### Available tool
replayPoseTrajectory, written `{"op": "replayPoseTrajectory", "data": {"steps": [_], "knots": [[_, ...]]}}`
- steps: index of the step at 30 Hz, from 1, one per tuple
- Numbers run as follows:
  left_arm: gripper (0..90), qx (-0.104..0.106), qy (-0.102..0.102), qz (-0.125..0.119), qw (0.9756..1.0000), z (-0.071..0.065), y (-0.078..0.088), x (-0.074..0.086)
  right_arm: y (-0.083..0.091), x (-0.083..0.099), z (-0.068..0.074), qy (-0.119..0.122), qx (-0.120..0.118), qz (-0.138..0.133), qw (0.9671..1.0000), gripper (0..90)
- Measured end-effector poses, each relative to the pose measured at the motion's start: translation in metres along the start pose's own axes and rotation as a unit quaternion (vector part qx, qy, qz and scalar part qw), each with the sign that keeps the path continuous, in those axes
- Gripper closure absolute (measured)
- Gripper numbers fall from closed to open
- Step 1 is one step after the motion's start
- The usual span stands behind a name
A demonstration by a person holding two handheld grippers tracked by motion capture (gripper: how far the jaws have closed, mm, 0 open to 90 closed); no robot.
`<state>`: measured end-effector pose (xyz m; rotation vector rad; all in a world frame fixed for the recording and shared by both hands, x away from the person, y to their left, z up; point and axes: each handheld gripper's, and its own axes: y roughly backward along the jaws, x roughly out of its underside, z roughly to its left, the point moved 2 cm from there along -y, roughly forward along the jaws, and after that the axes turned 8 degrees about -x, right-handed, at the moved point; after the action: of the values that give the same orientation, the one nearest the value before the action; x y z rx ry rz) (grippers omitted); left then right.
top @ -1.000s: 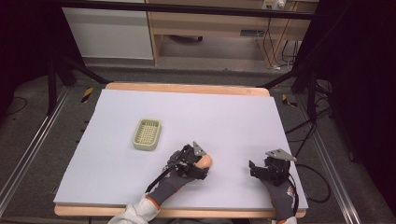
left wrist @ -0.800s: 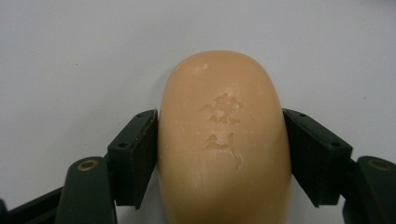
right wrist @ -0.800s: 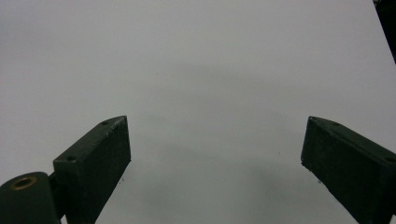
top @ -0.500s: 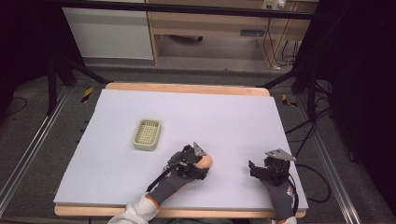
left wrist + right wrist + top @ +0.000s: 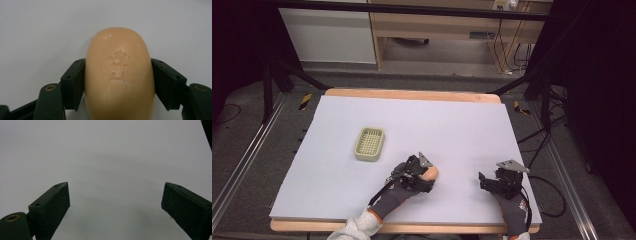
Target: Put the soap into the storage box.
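- Clamping the peach-coloured oval soap bar (image 5: 119, 75), the left gripper (image 5: 424, 176) presses both jaws against its sides, having just closed; bar lies on the white table sheet (image 5: 452, 125), at 4 o'clock from the pale-green slotted plastic soap dish (image 5: 369, 144).
- Right gripper (image 5: 490, 183): jaws wide apart, nothing between them.

Only the soap dish (image 5: 370, 144) interrupts the open white table (image 5: 462, 125).

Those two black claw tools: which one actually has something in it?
The left gripper, at the left of the high view: its jaws have just closed onto the orange soap bar. The right gripper gapes open over bare white table.
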<state>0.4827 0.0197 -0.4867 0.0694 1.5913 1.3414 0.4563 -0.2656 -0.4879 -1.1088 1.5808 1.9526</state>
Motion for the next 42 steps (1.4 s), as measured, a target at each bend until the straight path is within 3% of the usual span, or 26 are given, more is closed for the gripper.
{"op": "replayPoseTrajectory", "data": {"steps": [12, 29, 42], "knots": [[31.4, 0.007, 0.012, -0.013, 0.9998, 0.008, 0.020, 0.000, 0.000, 0.001, 0.000, 0.001, 0.000, 0.001, 1.0000, 8.5], [31.4, -0.001, 0.028, -0.023, 0.9993, 0.021, 0.045, 0.006, 0.001, 0.001, -0.001, 0.004, 0.002, 0.001, 1.0000, 8.5], [31.5, -0.016, 0.051, -0.030, 0.9981, 0.044, 0.065, 0.019, 0.002, 0.001, -0.001, 0.005, 0.002, 0.001, 1.0000, 8.5]]}}
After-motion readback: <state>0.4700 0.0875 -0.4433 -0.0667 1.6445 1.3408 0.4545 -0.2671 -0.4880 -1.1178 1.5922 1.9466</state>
